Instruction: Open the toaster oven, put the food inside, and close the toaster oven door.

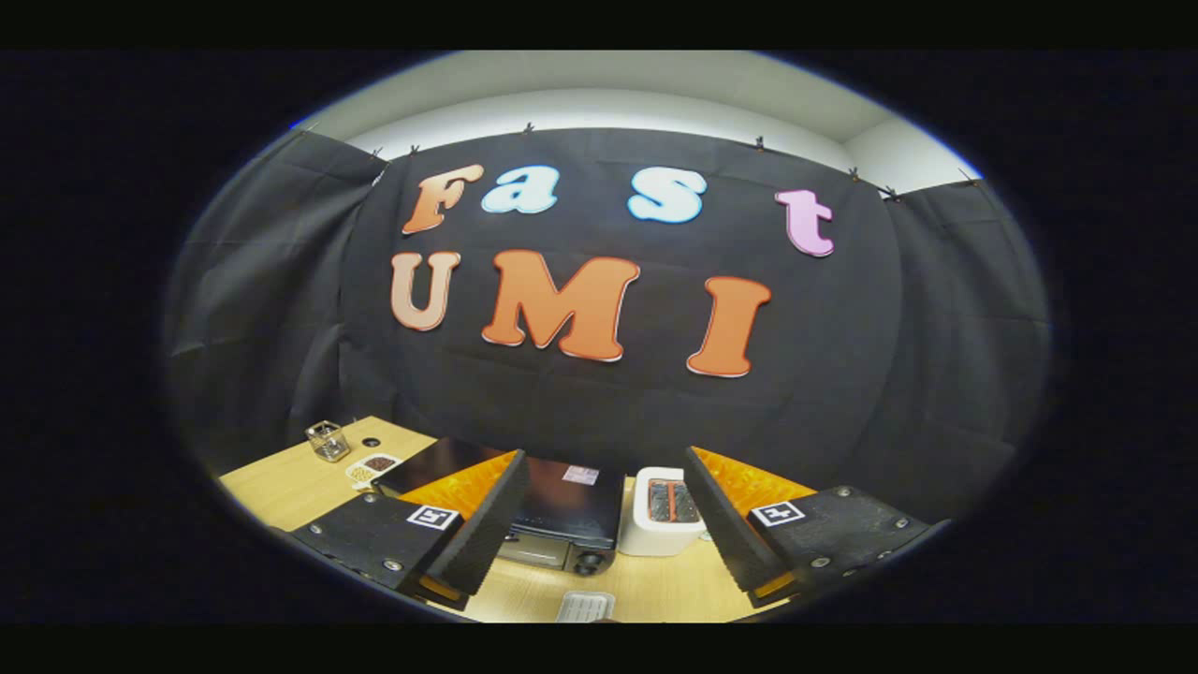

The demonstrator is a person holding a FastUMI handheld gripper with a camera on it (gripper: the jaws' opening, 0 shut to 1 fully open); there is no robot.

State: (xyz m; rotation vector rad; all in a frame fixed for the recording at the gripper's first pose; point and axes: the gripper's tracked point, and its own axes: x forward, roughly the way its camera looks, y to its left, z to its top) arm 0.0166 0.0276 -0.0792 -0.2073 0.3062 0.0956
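1. You have a light wooden table (281, 487) under everything here.
2. The black toaster oven (552, 515) sits on it; take that as your landmark.
3. Just right of the oven stands a white toaster (660, 520).
4. Beyond the oven's left side lie a small dish (372, 468) and a clear container (328, 440).
5. In front of the oven rests a pale tray (585, 607).

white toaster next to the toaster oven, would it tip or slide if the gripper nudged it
The white toaster looks boxy and stands flat on the smooth wooden table, so it would likely slide, not tip. Its glossy rounded shell may be slippery. The open gripper touches nothing.
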